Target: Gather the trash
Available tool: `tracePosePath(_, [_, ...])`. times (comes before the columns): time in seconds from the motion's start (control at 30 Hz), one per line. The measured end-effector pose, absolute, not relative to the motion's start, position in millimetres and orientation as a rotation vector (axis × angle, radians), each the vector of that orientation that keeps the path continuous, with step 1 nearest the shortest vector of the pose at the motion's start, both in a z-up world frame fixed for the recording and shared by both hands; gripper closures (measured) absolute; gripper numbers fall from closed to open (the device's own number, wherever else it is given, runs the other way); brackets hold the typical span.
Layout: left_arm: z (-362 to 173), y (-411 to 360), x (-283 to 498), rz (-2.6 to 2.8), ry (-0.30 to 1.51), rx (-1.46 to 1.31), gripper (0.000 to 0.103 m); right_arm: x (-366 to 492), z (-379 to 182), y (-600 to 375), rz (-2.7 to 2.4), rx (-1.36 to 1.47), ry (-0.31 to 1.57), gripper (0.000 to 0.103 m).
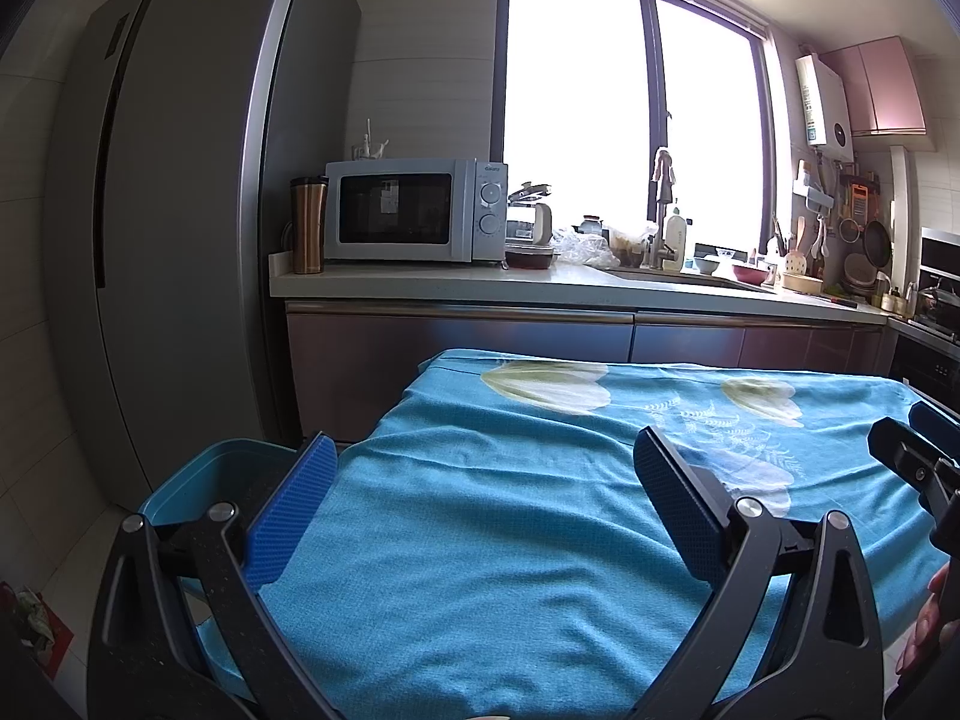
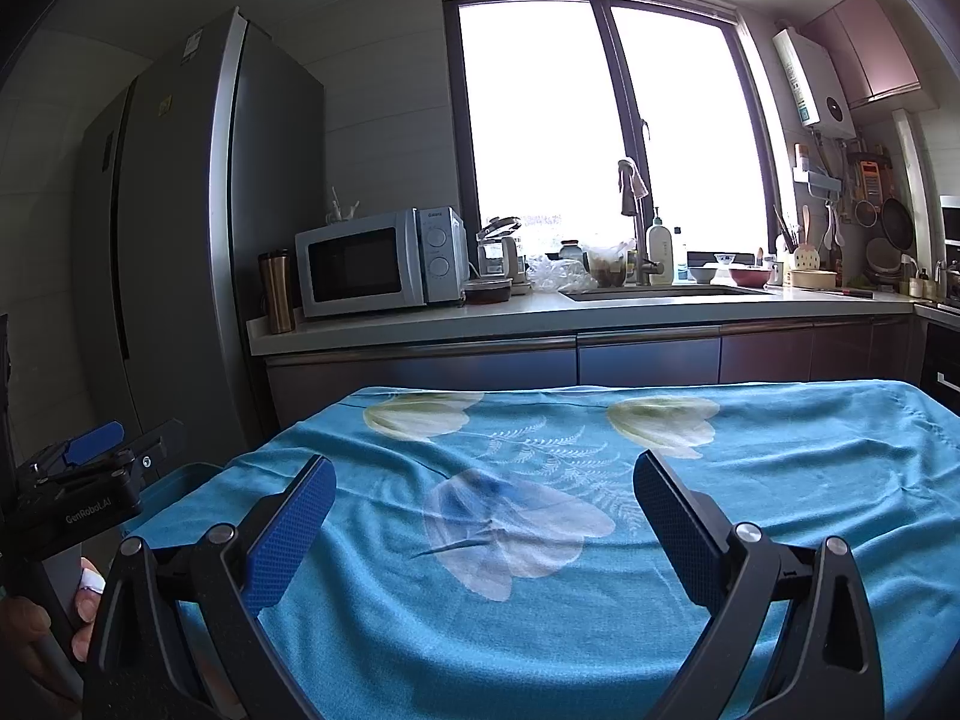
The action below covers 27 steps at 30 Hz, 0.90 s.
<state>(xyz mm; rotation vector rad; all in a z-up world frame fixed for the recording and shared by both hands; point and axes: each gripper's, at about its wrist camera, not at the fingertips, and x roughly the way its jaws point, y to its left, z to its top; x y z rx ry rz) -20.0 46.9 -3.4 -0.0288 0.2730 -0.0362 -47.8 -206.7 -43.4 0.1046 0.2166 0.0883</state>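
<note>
At far left a blue bin (image 1: 204,480) sits beside the cloth-covered counter (image 1: 510,540), below its edge, and no trash shows anywhere on the cloth. The left gripper (image 1: 480,510) and right gripper (image 2: 480,516) both hover over it with jaws spread wide, gripping nothing. With no target in sight, a blind grab could snag the loose, wrinkled tablecloth (image 2: 780,480) and drag it.
</note>
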Motion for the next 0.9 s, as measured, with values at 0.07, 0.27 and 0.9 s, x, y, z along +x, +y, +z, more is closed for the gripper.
tracePosePath(0.07, [-3.4, 46.7, -19.9, -0.035, 0.272, -0.028, 0.006, -47.2, -43.5, -206.7, 0.088, 0.105, 0.218, 0.007])
tracePosePath(0.27, [-4.2, 46.3, -19.6, -0.035, 0.273, -0.029, 0.006, -47.5, -43.7, -207.8, 0.088, 0.103, 0.217, 0.007])
tracePosePath(0.9, [-2.6, 46.1, -22.1, -0.029, 0.253, -0.026, 0.006, -48.7, -43.2, -207.7, 0.081, 0.096, 0.189, 0.007])
